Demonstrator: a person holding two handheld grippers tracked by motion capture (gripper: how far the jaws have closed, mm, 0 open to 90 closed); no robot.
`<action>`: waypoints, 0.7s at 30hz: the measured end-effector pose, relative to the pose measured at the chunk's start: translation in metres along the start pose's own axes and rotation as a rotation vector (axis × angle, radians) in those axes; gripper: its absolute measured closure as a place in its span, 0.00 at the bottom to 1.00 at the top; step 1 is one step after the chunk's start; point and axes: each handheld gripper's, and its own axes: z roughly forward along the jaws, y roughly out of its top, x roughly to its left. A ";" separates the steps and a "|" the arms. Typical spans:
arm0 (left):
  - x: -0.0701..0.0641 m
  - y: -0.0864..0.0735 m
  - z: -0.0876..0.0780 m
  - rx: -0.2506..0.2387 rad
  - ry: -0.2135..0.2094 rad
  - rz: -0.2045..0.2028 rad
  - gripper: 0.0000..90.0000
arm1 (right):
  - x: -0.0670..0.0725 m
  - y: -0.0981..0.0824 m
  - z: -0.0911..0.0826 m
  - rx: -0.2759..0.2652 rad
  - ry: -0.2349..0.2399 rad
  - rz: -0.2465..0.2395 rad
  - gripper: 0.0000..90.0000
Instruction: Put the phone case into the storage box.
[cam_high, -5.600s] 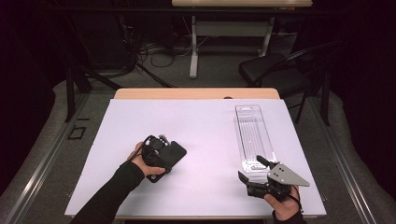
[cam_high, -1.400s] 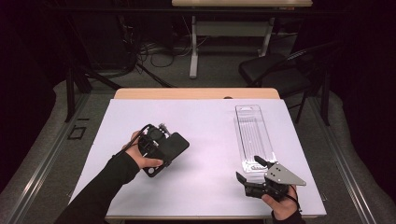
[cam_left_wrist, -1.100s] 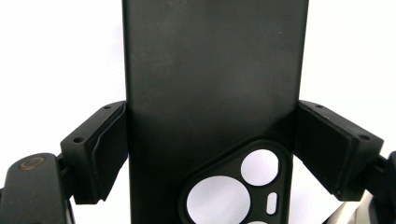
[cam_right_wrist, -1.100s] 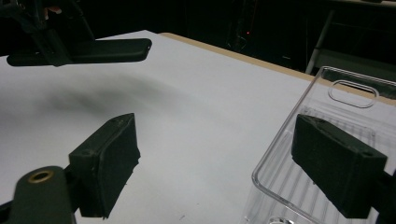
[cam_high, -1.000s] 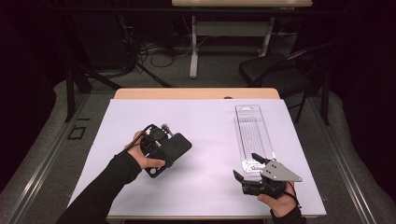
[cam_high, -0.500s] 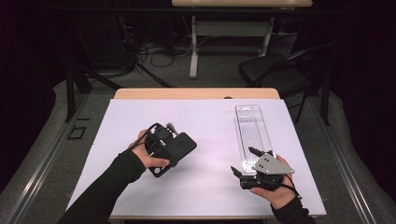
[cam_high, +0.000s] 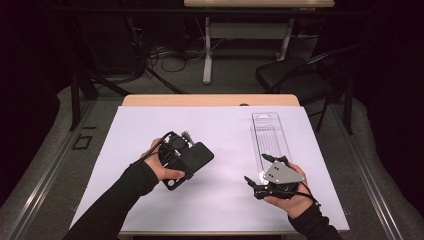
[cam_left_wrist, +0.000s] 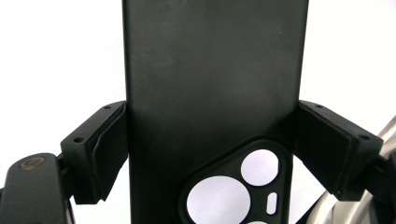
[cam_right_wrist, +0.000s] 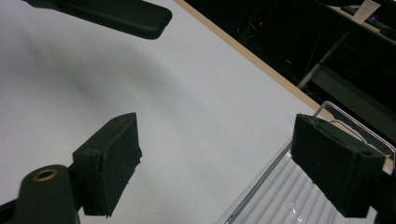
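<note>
The left hand-held gripper (cam_left_wrist: 210, 154) clamps the black phone case (cam_left_wrist: 215, 84) by its long edges, above the surface's (cam_high: 225, 125) middle; light, flexible, probably slippery. The right hand-held gripper (cam_right_wrist: 233, 163) gapes empty beside the clear tray (cam_high: 271, 137).

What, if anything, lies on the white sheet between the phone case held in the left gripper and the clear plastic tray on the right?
Nothing visible does. The left gripper is shut on the phone case, and the white sheet between it and the clear plastic tray is bare. The right gripper, open, sits at the tray's near end, beside that path.
</note>
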 end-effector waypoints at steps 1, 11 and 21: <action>-0.001 0.001 0.000 0.003 -0.002 0.001 0.16 | 0.000 0.000 0.001 0.005 0.000 -0.019 0.18; -0.012 0.010 0.000 0.015 -0.009 0.034 0.17 | 0.002 0.002 0.005 0.023 -0.006 -0.133 0.18; -0.021 0.021 0.001 0.024 -0.020 0.060 0.17 | 0.009 0.006 0.013 0.039 -0.005 -0.233 0.18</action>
